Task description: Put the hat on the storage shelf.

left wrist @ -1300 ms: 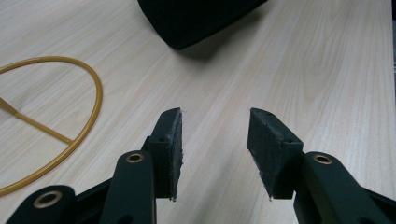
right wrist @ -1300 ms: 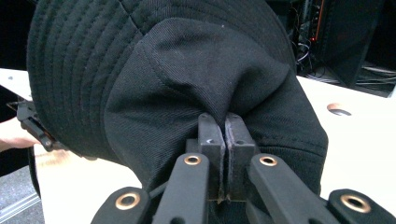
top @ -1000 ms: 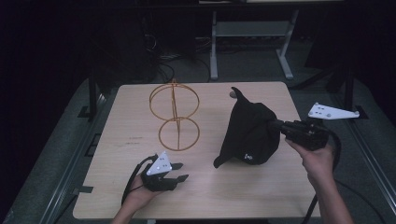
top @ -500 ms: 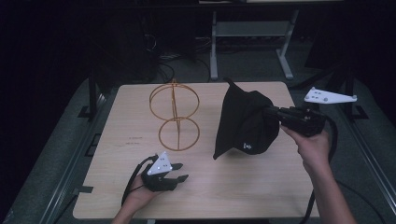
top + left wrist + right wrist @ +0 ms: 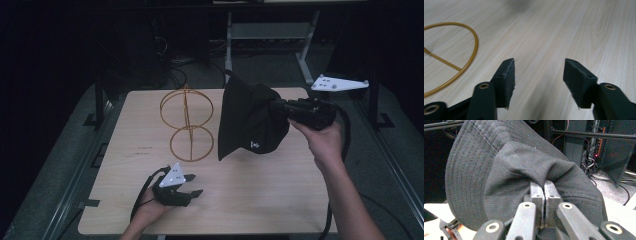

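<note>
On the 1 table (image 5: 260, 200): 1 black hat (image 5: 250, 120) at 2 o'clock, 1 gold wire stand (image 5: 187, 125) at 11, and 2 grippers, left (image 5: 192, 186), right (image 5: 277, 106).

High view dim — table (image 5: 250, 200) lit from above, surroundings near black, picture soft and grainy. Left gripper view bright and even; wood grain sharp near centre, blurred toward top edge, faint shadow under jaws. Right gripper view — hat (image 5: 506, 170) weave crisp, dark background soft, no glare.
</note>
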{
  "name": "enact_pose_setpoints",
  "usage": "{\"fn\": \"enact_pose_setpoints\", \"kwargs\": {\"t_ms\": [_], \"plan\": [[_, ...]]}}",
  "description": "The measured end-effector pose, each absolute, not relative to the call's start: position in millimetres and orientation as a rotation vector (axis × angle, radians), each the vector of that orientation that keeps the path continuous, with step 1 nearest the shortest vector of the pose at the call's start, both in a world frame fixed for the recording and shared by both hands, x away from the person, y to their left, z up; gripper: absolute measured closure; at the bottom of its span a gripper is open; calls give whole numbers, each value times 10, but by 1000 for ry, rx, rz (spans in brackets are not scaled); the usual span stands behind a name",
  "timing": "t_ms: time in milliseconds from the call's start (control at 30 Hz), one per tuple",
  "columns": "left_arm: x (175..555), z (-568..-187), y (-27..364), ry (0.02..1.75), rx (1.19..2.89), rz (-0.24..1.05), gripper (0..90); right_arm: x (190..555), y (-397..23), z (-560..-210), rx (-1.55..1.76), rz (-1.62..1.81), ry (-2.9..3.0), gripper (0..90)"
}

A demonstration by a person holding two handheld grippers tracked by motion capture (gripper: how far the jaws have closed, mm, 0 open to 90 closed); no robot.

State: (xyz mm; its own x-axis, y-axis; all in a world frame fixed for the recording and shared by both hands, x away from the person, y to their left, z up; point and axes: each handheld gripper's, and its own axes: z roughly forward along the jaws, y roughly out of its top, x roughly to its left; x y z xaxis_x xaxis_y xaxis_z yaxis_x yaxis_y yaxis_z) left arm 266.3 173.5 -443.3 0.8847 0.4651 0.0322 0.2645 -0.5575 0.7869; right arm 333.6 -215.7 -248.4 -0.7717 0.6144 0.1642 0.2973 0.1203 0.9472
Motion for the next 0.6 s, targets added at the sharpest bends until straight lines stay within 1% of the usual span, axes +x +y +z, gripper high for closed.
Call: {"fn": "enact_pose_setpoints", "kwargs": {"t_ms": [100,200,367,433,600], "plan": [[2671,-4437,1722,540,2190,302,351,3375,-2089,-2429,882,1697,2140,879],[2677,-4447,1711,546,2196,290,318,3437,-1988,-2364,860,1700,2152,878],[2677,-4453,1707,536,2210,296,311,3493,-1878,-2292,839,1716,2159,878],[2664,-4458,1698,553,2201,280,307,3526,-1813,-2258,836,1725,2162,878],[2661,-4454,1696,523,2224,284,307,3632,-1636,-2195,822,1744,2178,878]]}}
